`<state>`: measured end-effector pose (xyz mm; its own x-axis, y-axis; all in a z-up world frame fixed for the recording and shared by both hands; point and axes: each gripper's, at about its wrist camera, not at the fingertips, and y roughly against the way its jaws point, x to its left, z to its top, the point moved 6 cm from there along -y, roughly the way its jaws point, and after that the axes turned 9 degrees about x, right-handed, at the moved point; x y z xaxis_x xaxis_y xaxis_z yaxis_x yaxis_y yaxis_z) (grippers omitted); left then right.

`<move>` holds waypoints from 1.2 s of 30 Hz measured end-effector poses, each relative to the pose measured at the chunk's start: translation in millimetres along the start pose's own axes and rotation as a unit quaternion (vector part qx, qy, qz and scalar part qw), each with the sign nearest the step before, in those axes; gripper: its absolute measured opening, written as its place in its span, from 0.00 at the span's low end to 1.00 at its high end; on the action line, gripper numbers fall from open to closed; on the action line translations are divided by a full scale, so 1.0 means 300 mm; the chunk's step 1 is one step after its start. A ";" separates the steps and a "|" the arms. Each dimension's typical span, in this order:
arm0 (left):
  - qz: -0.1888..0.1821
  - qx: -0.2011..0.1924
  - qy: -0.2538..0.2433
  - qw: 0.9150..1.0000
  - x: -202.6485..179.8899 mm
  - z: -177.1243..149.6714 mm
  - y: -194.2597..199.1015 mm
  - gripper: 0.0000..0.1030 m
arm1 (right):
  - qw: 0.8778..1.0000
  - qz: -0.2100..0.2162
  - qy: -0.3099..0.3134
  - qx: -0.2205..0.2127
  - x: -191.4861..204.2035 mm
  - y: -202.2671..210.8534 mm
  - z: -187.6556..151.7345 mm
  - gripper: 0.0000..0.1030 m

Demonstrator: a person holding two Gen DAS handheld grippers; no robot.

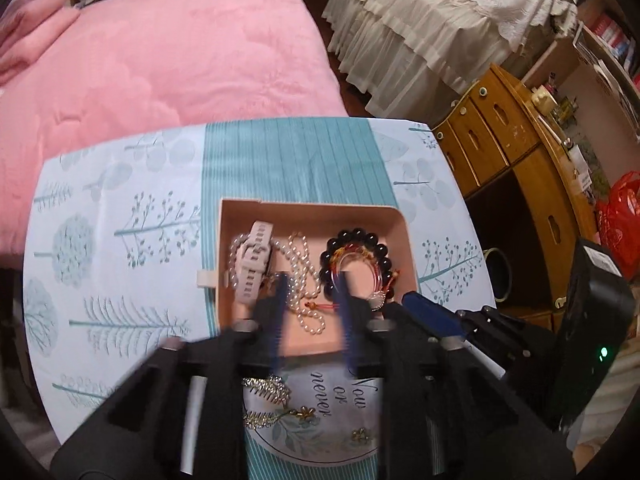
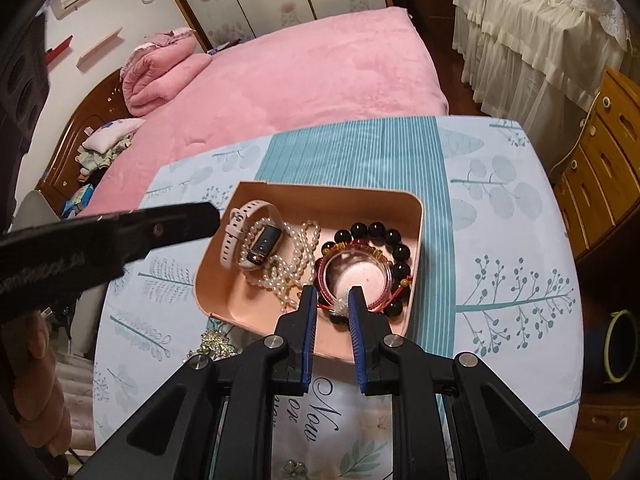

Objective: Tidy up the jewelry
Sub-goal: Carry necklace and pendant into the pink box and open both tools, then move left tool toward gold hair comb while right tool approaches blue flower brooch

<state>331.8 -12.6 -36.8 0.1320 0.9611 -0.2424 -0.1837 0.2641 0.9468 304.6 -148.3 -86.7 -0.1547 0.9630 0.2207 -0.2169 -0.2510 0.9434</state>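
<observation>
The pink tray (image 2: 224,280) on the bench (image 2: 500,240) holds watch (image 2: 256,246), pearls (image 2: 296,256) and bead bracelets (image 2: 394,258). Left gripper (image 1: 312,280) jaws apart above it; right gripper (image 2: 331,296) jaws narrowly apart around a small charm, grip unclear

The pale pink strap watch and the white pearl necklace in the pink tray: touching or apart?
Touching. The right wrist view shows pearl necklace loops lying over the watch in the tray.

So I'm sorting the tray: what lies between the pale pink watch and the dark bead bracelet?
A white pearl necklace, heaped between watch and bracelet; clearest in the right wrist view.
</observation>
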 end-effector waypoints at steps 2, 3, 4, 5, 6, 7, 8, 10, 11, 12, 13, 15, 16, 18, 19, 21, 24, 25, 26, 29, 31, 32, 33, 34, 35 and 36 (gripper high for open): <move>-0.003 -0.009 0.012 1.000 0.021 -0.013 0.012 0.48 | 1.000 -0.002 -0.001 0.006 -0.001 -0.015 -0.002 0.17; -0.002 -0.011 0.014 1.000 0.025 -0.019 0.020 0.48 | 1.000 -0.002 0.000 0.005 0.000 -0.012 -0.001 0.17; 0.000 -0.013 0.015 1.000 0.034 -0.025 0.026 0.48 | 1.000 -0.002 0.001 0.004 0.002 -0.012 -0.002 0.17; 0.003 -0.016 0.016 1.000 0.044 -0.033 0.033 0.48 | 1.000 -0.001 0.001 0.003 0.003 -0.012 -0.004 0.17; 0.007 -0.018 0.018 1.000 0.051 -0.038 0.044 0.48 | 1.000 0.000 0.001 0.004 0.003 -0.009 -0.004 0.18; 0.010 -0.021 0.022 0.999 0.063 -0.045 0.053 0.48 | 1.000 0.002 0.001 0.003 0.005 -0.003 -0.006 0.19; 0.010 -0.023 0.025 0.999 0.074 -0.052 0.065 0.48 | 1.000 0.003 0.000 0.002 0.006 0.000 -0.007 0.20; 0.009 -0.032 0.028 0.999 0.095 -0.069 0.091 0.48 | 1.000 0.003 0.000 0.002 0.012 0.015 -0.012 0.22; 0.014 -0.035 0.029 0.999 0.102 -0.074 0.102 0.48 | 1.000 0.006 0.001 0.001 0.015 0.025 -0.017 0.22; 0.020 -0.037 0.029 0.999 0.111 -0.082 0.111 0.48 | 1.000 0.010 0.002 0.000 0.019 0.034 -0.026 0.23; 0.027 -0.040 0.029 0.998 0.122 -0.093 0.120 0.48 | 1.000 0.012 0.003 0.000 0.022 0.042 -0.034 0.24; 0.034 -0.040 0.030 0.998 0.139 -0.117 0.132 0.48 | 1.000 0.014 0.006 0.002 0.030 0.055 -0.059 0.25; 0.036 -0.039 0.033 0.998 0.151 -0.132 0.137 0.48 | 1.000 0.014 0.007 0.003 0.033 0.059 -0.073 0.25; 0.037 -0.037 0.038 0.998 0.166 -0.159 0.142 0.48 | 1.000 0.016 0.011 0.005 0.040 0.069 -0.105 0.25; 0.040 -0.035 0.039 0.998 0.172 -0.176 0.141 0.48 | 1.000 0.016 0.014 0.009 0.045 0.071 -0.127 0.25; 0.046 -0.032 0.041 0.998 0.179 -0.210 0.140 0.48 | 1.000 0.018 0.018 0.015 0.052 0.077 -0.169 0.25; 0.056 -0.027 0.037 0.997 0.179 -0.278 0.134 0.48 | 0.999 0.016 0.027 0.023 0.062 0.088 -0.237 0.25; 0.058 -0.025 0.035 0.997 0.177 -0.301 0.130 0.48 | 0.999 0.016 0.029 0.025 0.063 0.092 -0.259 0.25; 0.059 -0.022 0.034 0.997 0.174 -0.321 0.125 0.48 | 0.999 0.017 0.031 0.029 0.063 0.096 -0.285 0.25; 0.063 -0.009 0.023 0.998 0.156 -0.396 0.094 0.48 | 0.998 0.019 0.035 0.039 0.064 0.103 -0.357 0.25; 0.072 -0.001 0.014 0.997 0.138 -0.450 0.070 0.48 | 0.998 0.019 0.041 0.046 0.067 0.101 -0.400 0.25; 0.073 0.003 0.010 0.997 0.130 -0.469 0.058 0.48 | 0.998 0.019 0.046 0.049 0.071 0.100 -0.428 0.25; 0.074 0.008 0.006 0.997 0.123 -0.487 0.045 0.48 | 0.997 0.020 0.049 0.052 0.075 0.099 -0.449 0.25; 0.076 0.013 -0.001 0.997 0.110 -0.512 0.029 0.48 | 0.997 0.021 0.051 0.056 0.076 0.095 -0.470 0.25; 0.076 0.015 -0.004 0.997 0.102 -0.526 0.019 0.48 | 0.997 0.021 0.053 0.060 0.076 0.090 -0.496 0.25; 0.077 0.018 -0.008 0.997 0.092 -0.543 0.007 0.48 | 0.996 0.021 0.054 0.064 0.077 0.085 -0.514 0.25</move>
<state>176.4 27.5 -75.8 0.1211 0.9884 -0.0912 -0.1677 0.1109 0.9796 146.7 -147.6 -95.7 -0.2649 0.9339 0.2402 -0.0849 -0.2707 0.9589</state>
